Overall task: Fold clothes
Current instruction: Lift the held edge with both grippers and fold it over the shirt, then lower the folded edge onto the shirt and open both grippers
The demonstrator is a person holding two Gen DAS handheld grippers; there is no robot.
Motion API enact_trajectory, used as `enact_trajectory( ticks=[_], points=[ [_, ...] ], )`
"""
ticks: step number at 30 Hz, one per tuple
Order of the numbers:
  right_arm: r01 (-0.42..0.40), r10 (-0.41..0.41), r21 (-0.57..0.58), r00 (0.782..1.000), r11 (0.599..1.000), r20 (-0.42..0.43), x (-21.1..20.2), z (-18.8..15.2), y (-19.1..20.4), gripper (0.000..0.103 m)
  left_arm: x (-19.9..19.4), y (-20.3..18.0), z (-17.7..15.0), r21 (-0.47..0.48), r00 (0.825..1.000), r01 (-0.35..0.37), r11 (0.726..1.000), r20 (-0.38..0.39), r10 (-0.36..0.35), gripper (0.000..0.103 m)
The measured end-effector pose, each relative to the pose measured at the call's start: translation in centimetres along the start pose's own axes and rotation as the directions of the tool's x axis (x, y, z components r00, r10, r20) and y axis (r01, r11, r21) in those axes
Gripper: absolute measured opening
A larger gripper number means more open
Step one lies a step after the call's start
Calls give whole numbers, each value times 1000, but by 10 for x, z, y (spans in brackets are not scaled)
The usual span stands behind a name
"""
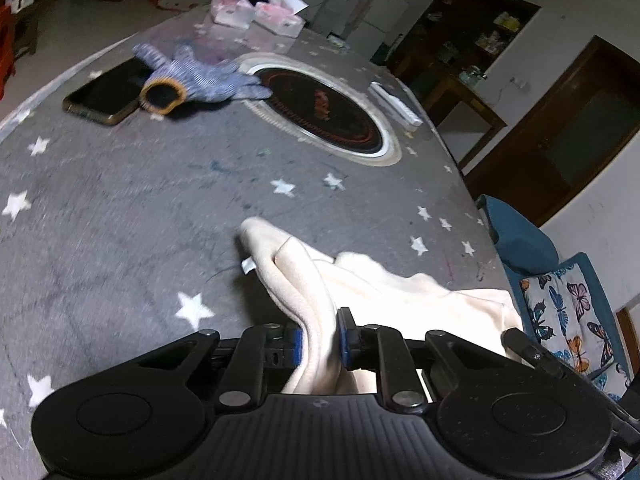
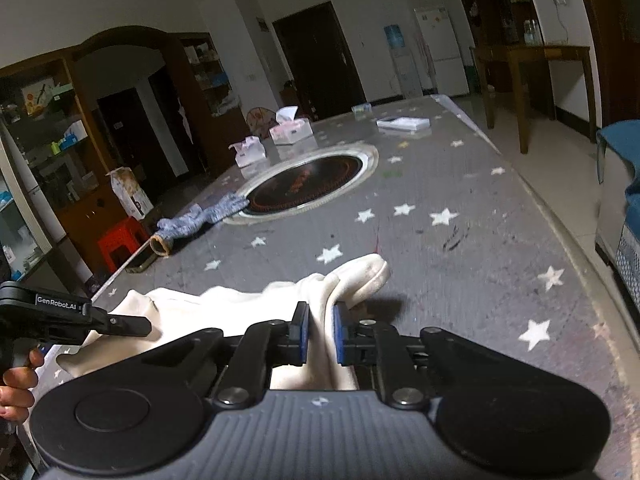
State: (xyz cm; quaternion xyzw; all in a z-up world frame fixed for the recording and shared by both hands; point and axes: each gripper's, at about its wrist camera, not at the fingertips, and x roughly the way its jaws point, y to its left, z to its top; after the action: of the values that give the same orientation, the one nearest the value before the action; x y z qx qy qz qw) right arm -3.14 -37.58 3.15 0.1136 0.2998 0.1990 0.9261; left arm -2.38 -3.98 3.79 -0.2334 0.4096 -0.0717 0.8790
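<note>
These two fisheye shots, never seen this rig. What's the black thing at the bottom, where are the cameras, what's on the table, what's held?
No robot here: a person holds a pair of hand-held tongs in each hand, each with a camera looking forward along its two fingers. The black shape at the bottom of each picture is that tool's own body.

One picture is from the left tongs, the other from the right tongs. Both are shut on the same cream garment, at different spots.

The grey star-patterned table also holds a blue knit glove lying partly on a phone, a round inset hotplate, and tissue packs at the far end.

In the right view the left tool and the hand holding it show at the left edge.
</note>
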Motion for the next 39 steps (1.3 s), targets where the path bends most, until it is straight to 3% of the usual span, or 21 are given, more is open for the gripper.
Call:
enact_trajectory(
  ticks=[16,19,24,28,34,35,37,39],
  points=[
    [75,-70,-47,992,996,102,-36,16,-7,9,7,-56,12,112,998,59,992,1,-60,16],
    [102,-96,-43,987,994,125,-45,20,-14,1,12,-70,15,135,998,67,989,1,-67,16],
    [148,-143,-22,977,989,160,-59,29,-30,1,23,-86,17,164,997,72,984,-8,-72,16],
    [168,-165,-10,978,986,124,-57,26,-40,1,27,-87,15,170,998,59,984,-13,-58,16],
    [139,-141,49,989,989,38,-36,9,-57,12,30,-76,16,150,999,30,988,-20,-27,16],
    [131,-133,63,991,989,27,-32,6,-60,20,30,-75,16,150,999,26,988,-22,-23,16],
    [122,-123,78,992,989,5,-23,2,-64,26,31,-72,16,148,1000,20,989,-25,-16,16],
    [121,-120,88,993,989,-8,-14,0,-67,41,33,-69,15,146,1000,14,989,-29,-10,16]
  ],
)
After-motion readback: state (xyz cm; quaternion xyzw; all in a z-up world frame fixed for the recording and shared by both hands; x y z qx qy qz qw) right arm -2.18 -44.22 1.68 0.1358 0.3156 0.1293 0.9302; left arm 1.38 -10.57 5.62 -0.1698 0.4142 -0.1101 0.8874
